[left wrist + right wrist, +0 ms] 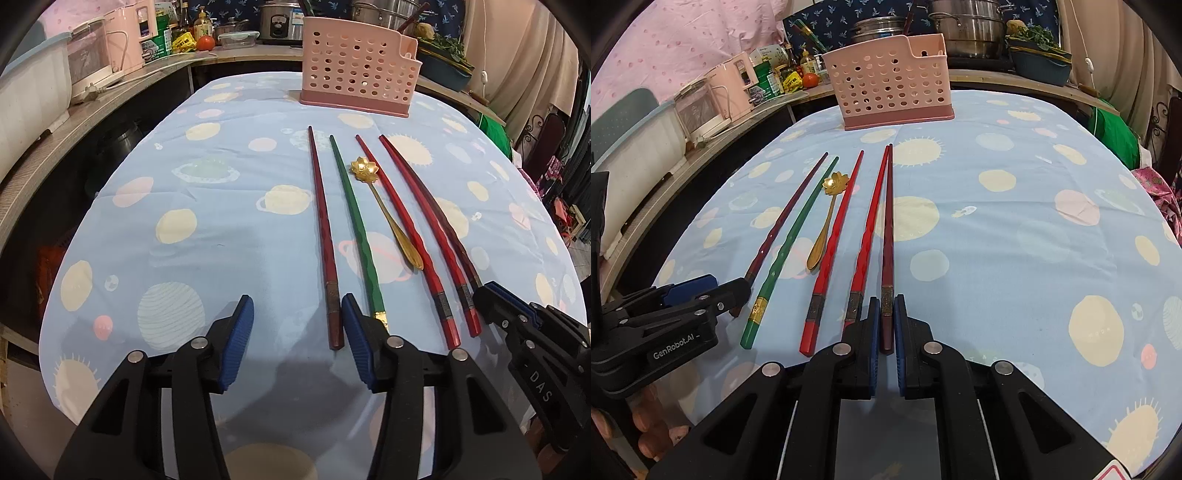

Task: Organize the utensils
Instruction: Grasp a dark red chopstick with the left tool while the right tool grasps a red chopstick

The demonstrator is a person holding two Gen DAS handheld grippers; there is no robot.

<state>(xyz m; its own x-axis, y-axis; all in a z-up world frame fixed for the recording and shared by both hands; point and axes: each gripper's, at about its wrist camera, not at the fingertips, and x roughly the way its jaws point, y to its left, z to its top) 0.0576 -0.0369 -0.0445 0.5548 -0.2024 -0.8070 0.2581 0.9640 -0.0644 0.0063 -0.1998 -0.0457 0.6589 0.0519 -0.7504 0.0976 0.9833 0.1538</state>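
Several chopsticks and a gold flower-bowl spoon (384, 210) (825, 221) lie side by side on the blue planet-print tablecloth (221, 206). My left gripper (297, 299) (720, 287) is open; the handle end of the leftmost dark red chopstick (321, 221) (790, 210) lies between its fingers, near the right pad, untouched. To its right lie a green chopstick (354, 221) (792, 240) and two bright red ones (402, 229) (868, 229). My right gripper (887, 301) (487, 291) is shut on the handle end of the rightmost maroon chopstick (887, 229) (458, 243), which rests on the cloth.
A pink perforated utensil holder (354, 70) (890, 85) stands at the table's far end. Behind it a counter carries pots, bottles, a tomato and a pink appliance (125, 37). Bare cloth lies left of the utensils in the left wrist view and right of them in the right wrist view.
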